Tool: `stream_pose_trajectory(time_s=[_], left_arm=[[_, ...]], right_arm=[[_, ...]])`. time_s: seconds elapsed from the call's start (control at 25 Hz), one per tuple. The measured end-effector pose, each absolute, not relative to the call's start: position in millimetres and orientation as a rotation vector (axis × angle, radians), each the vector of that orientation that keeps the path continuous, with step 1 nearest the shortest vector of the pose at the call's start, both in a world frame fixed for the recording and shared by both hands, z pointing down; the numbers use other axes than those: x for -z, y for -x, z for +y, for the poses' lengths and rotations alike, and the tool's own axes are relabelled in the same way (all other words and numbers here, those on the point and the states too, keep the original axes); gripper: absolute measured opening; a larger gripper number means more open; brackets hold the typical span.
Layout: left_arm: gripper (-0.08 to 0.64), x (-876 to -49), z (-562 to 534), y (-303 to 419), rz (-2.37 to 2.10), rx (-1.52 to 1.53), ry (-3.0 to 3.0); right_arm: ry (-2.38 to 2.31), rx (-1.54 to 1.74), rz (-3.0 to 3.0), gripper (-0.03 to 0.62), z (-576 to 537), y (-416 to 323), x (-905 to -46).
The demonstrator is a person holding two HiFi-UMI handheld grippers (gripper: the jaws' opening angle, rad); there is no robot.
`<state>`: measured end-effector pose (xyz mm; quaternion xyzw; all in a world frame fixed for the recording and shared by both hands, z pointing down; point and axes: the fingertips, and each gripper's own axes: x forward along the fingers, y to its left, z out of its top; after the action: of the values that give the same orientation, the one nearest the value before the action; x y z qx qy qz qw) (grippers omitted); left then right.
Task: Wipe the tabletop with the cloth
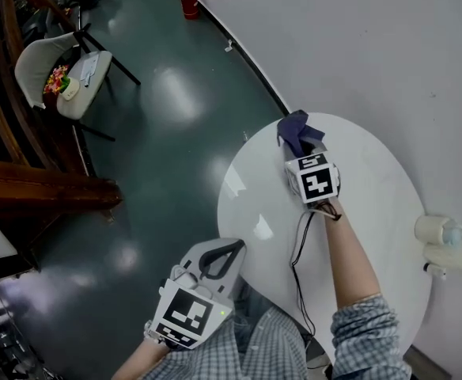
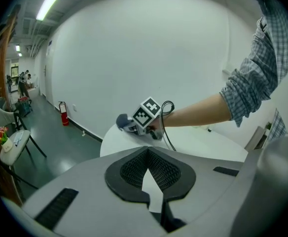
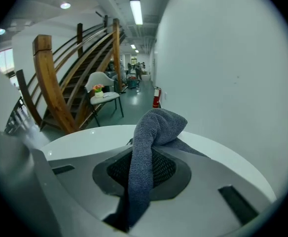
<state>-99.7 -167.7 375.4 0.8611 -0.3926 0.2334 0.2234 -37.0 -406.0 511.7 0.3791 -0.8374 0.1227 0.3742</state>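
The right claw (image 3: pixel 140 169) is clamped on the grey-blue knitted cloth (image 3: pixel 159 125), bunched near the far edge of the round white tabletop (image 1: pixel 373 220); it likely needs pressing flat, then overlapping sweeps. The left claw (image 1: pixel 225 253), closed and empty, hangs beside the tabletop

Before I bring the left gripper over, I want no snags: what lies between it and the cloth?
Only bare tabletop, as the head view shows, from the left gripper to the cloth.
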Motion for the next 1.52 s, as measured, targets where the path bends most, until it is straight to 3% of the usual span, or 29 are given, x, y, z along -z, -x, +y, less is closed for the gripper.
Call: stream_pose_trajectory(time_s=[0.28, 0.56, 1.08, 1.52], left_arm=[[0.005, -367, -172, 89, -1.079, -0.637, -2.419], [0.005, -364, -170, 87, -1.08, -0.637, -2.431], [0.005, -360, -176, 69, -1.061, -0.668, -2.493], [0.005, -337, -160, 30, -0.987, -0.687, -2.593]], right_arm=[[-0.682, -0.182, -2.222, 0.052, -337, 104, -512], [-0.523, -0.381, -2.26, 0.052, -274, 116, -514], [-0.791, -0.696, -2.454, 0.052, -207, 43, -437], [-1.119, -0.634, -2.507, 0.052, -167, -32, -368]])
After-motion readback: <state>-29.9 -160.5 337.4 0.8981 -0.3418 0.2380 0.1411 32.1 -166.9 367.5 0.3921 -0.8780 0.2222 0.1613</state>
